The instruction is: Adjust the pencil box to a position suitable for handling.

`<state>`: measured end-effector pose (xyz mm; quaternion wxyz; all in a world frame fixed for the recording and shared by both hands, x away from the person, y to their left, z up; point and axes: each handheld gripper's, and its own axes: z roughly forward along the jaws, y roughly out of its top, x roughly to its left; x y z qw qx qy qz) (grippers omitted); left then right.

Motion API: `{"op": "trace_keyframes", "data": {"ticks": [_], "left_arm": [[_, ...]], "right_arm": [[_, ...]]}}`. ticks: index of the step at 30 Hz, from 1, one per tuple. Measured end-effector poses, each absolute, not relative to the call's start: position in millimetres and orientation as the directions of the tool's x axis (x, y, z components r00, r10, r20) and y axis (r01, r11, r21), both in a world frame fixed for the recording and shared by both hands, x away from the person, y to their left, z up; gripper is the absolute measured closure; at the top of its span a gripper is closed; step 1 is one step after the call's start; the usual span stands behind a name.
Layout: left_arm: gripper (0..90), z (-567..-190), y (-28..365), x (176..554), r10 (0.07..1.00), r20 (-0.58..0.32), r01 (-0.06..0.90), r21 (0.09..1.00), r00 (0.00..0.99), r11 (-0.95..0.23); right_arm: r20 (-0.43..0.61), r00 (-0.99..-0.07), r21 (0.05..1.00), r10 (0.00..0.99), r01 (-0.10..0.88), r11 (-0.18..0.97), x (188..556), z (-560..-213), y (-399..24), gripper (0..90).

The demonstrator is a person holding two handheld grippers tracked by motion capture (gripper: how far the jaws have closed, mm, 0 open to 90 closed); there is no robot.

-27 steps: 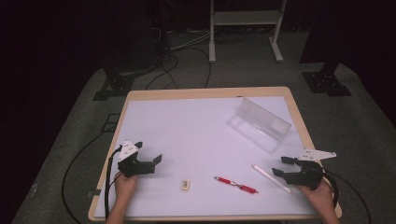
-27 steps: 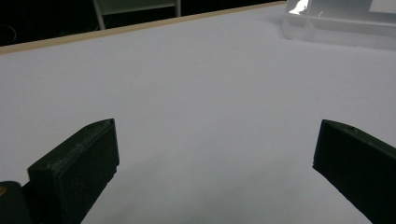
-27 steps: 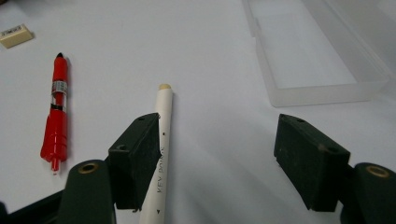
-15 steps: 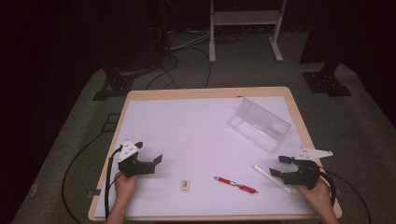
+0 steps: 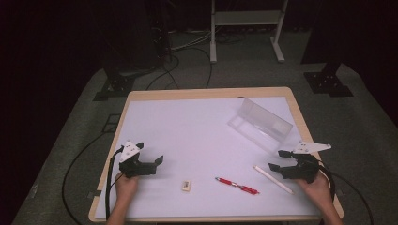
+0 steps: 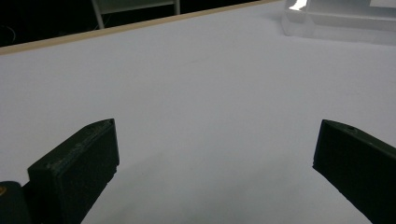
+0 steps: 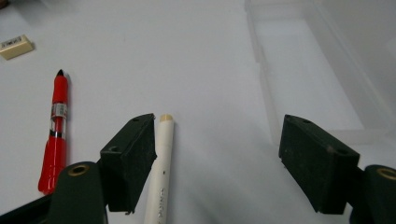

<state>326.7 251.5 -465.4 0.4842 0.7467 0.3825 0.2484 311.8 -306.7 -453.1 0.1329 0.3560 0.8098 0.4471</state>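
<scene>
A red pen (image 5: 237, 185) and a white pen (image 5: 273, 179) lie near the table's front edge, with a small cream eraser (image 5: 187, 185) to their left. My right gripper (image 5: 277, 160) is open just right of the white pen. In the right gripper view the white pen (image 7: 161, 168) lies against the inner side of the left jaw of the open right gripper (image 7: 218, 119), and the red pen (image 7: 56, 135) lies outside that jaw. My left gripper (image 5: 157, 165) rests open at the front left over bare white surface, jaws wide and empty in its own view (image 6: 217, 126).
A clear plastic box (image 5: 260, 124) lies open at the back right, just beyond the right gripper (image 7: 308, 74). The white mat covers a wooden table (image 5: 206, 93). Dark floor, cables and stands surround it.
The right gripper has edged slightly left and forward toward the white pen. The left gripper and the objects have stayed put.
</scene>
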Motion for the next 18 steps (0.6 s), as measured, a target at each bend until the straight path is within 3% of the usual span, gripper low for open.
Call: {"op": "trace_keyframes", "data": {"ticks": [18], "left_arm": [[0.0,-465.6,250.4,326.0,0.807,0.004,0.324,0.915,0.590,-0.241]], "right_arm": [[0.086,-0.717,0.794,0.692,0.469,0.388,332.6,-432.2,-291.4,23.6]]}}
